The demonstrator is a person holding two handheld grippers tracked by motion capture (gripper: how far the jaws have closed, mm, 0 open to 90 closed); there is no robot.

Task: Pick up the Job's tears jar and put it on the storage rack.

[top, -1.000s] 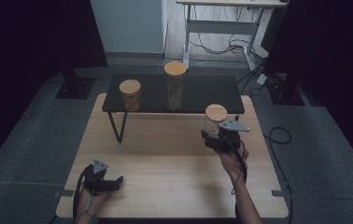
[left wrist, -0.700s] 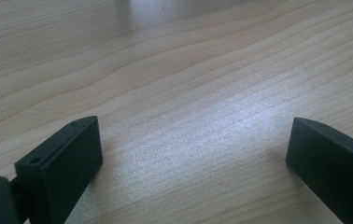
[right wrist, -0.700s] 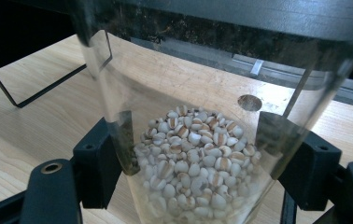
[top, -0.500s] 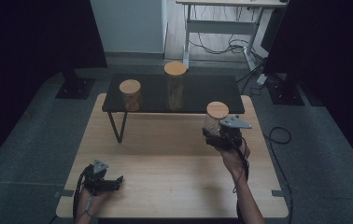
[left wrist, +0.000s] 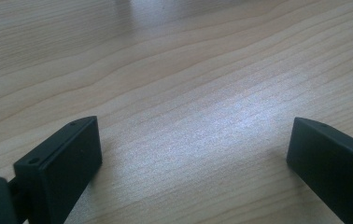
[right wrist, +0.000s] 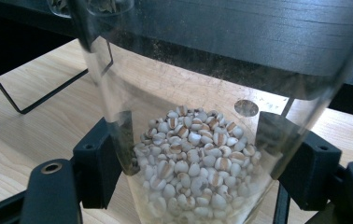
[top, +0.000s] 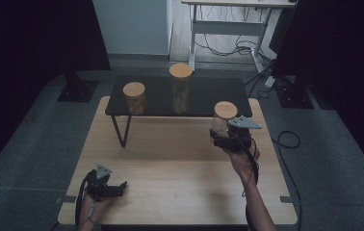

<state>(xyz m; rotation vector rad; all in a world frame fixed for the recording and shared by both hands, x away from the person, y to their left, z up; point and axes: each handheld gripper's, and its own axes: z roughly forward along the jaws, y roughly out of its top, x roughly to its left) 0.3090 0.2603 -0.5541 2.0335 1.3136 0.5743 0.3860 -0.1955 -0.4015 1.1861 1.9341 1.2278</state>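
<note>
Beside black shelf [top: 204, 96], right tongs [top: 228, 137] still clamp grain jar [top: 223, 120], barely shifted; left tongs [top: 110, 187] stay spread.

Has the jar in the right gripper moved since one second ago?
Yes. The jar in the right gripper has shifted slightly right and away from the person, closer to the shelf's right front corner.

Black shelf [top: 204, 96] with two jars [top: 135, 97] behind; bare tabletop [top: 180, 163] in front.

jar [right wrist: 198, 154] top — cut off, right gripper view; base hidden by jaws | lid [top: 226, 109] — blurred
</note>
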